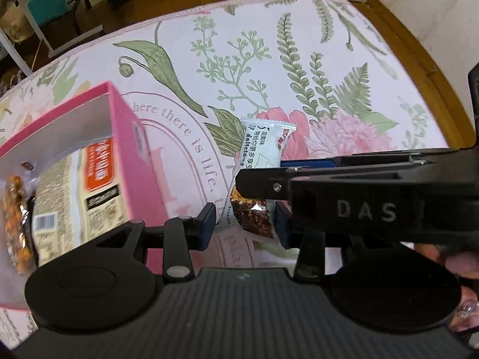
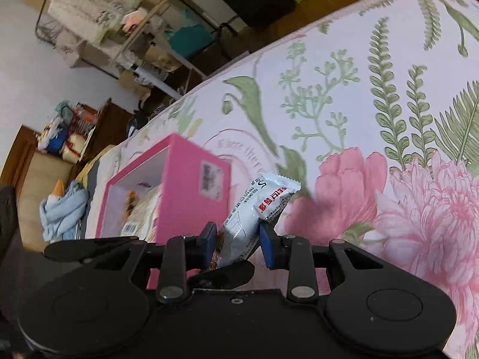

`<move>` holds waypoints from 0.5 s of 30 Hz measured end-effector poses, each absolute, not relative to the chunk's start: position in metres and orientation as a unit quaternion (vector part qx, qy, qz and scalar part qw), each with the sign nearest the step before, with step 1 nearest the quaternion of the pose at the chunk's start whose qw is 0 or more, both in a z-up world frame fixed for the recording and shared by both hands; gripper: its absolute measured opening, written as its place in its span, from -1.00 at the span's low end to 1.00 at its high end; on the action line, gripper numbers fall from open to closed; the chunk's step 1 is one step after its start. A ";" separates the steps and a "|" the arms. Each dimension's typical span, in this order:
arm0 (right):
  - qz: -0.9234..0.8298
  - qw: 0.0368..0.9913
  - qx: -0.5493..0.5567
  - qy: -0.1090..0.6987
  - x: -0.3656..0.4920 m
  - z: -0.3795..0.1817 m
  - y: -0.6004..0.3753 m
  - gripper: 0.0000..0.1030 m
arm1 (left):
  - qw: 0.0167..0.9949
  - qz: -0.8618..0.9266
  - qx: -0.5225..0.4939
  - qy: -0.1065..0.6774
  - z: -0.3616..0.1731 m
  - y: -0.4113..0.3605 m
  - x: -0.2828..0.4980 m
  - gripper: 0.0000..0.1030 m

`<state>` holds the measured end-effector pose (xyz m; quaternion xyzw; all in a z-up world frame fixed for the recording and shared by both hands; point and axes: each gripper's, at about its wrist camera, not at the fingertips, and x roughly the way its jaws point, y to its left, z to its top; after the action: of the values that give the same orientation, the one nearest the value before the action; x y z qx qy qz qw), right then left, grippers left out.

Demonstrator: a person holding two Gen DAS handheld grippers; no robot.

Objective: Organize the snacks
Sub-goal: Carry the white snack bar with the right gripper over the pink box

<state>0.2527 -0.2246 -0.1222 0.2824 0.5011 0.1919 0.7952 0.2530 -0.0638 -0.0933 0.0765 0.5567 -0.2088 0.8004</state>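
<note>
Both hand-held grippers are clamping one snack packet [image 2: 263, 206]: the right hand-held gripper [image 2: 238, 246] is pinching its lower part, and the left hand-held gripper [image 1: 245, 224] is closed on its lower, clear end. The packet is hanging above the floral tablecloth [image 1: 299, 59], just right of the pink box [image 1: 131, 155].

Risks, as judged: two grips on one thin wrapper may be tearing or crumpling it if the hands diverge; a loose release may be dropping it outside the box wall.

Count: one packet held; one pink box, already holding at least two snack packs [image 1: 77, 191]; two grippers.
</note>
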 end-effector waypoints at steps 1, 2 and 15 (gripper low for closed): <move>0.195 0.798 0.278 0.498 0.249 -0.115 -0.221 -0.30 | 0.804 -0.211 0.076 0.551 -0.087 -0.058 0.247 -0.22; 0.200 0.800 0.273 0.495 0.245 -0.107 -0.217 -0.30 | 0.806 -0.213 0.074 0.547 -0.081 -0.052 0.243 -0.22; 0.293 0.809 0.206 0.467 0.232 -0.046 -0.126 -0.30 | 0.851 -0.173 0.054 0.493 -0.032 0.055 0.204 -0.21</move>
<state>0.2324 -0.1262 -0.0464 0.2060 0.4667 0.2927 0.8088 0.2039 0.0552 -0.0319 0.0540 0.4932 -0.1729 0.8509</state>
